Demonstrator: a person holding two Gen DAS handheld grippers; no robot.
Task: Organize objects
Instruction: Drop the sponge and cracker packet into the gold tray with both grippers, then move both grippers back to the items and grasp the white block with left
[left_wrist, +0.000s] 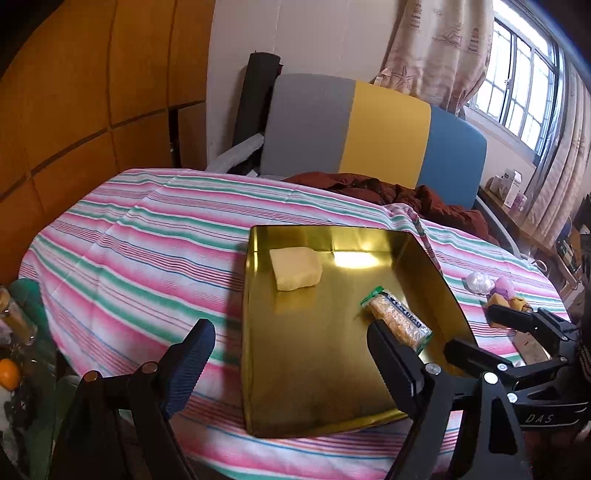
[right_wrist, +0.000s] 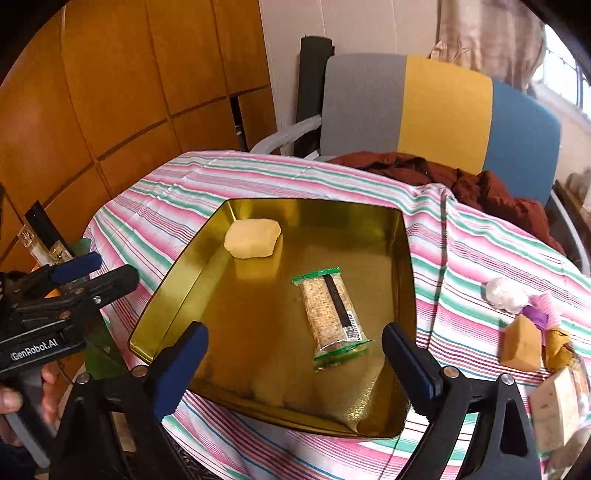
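- Left tongs: fingers spread wide apart with nothing between them, hovering over the near left part of the tray. In the right wrist view they appear at the 9 o'clock edge, gripped by a person's hand.
- Striped cloth: pink, green and white, draped over the tabletop under everything.
- Gold metal tray: shallow and rectangular, lying flat on the cloth at the middle of both views.
- Pale yellow block: like a sponge or soap bar, lying in the tray's far left corner, toward 11 o'clock, well apart from the snack bar.
- Wrapped cereal bar: clear wrapper with green ends, lying flat on the tray floor right of its centre, its long side running near to far.
- Right tongs: fingers wide apart and holding nothing, poised over the tray's near edge with the cereal bar's near end between and just ahead of them.
- Loose items on the cloth right of the tray, at about 3 o'clock: a white crinkled wrapper, a purple piece, a tan block and a mustard-coloured lump, close together; a pale box lies nearer.
- Chair: grey, yellow and blue back, beyond the tabletop at 12 o'clock, with a rust-brown jacket on it.
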